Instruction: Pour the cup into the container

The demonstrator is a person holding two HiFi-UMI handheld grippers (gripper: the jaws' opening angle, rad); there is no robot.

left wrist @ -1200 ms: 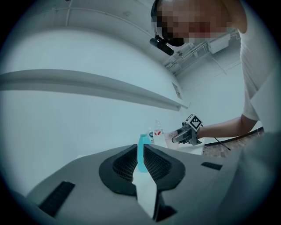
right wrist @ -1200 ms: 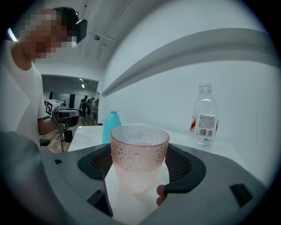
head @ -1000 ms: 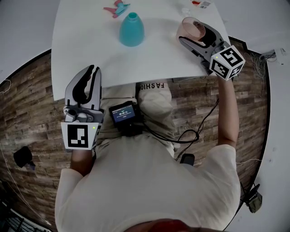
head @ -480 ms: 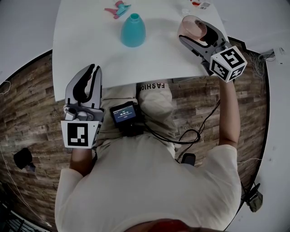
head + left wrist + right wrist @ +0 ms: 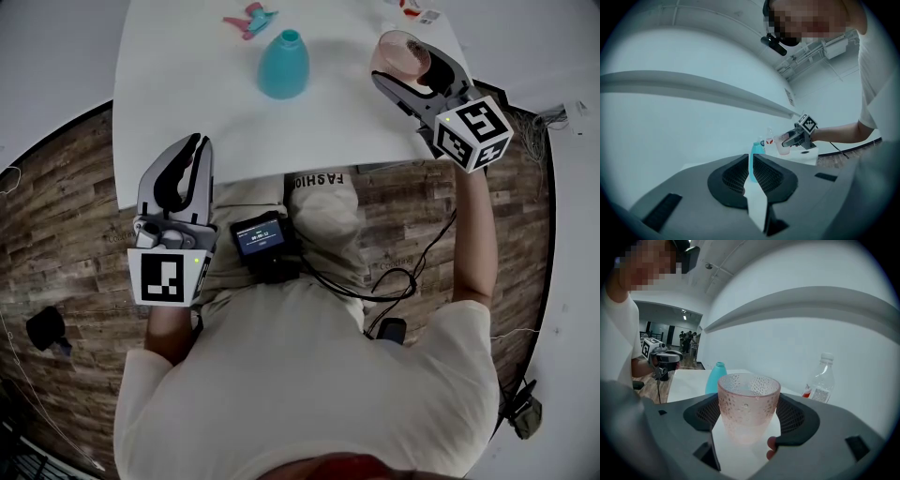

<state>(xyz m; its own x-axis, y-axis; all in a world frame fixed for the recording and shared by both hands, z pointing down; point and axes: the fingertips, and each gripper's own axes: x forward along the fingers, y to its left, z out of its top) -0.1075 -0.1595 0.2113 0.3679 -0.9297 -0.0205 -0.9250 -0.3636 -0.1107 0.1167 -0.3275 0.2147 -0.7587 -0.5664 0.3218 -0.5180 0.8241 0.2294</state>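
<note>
Tabletop [image 5: 187, 94] carries a teal container [image 5: 283, 64] at upper centre and a clear plastic bottle [image 5: 820, 380]. Right gripper [image 5: 411, 64] fingers clamp the upright pink textured cup [image 5: 392, 52] at upper right, well apart from the container. Left gripper [image 5: 190, 142] fingers are nearly together and empty, lower left.

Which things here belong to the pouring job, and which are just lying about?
In the job:
pink cup, held upright in the right tongs
teal container, standing apart from the cup

Lying about:
clear plastic bottle
small pink and teal item beyond the container
left tongs, shut on nothing
</note>
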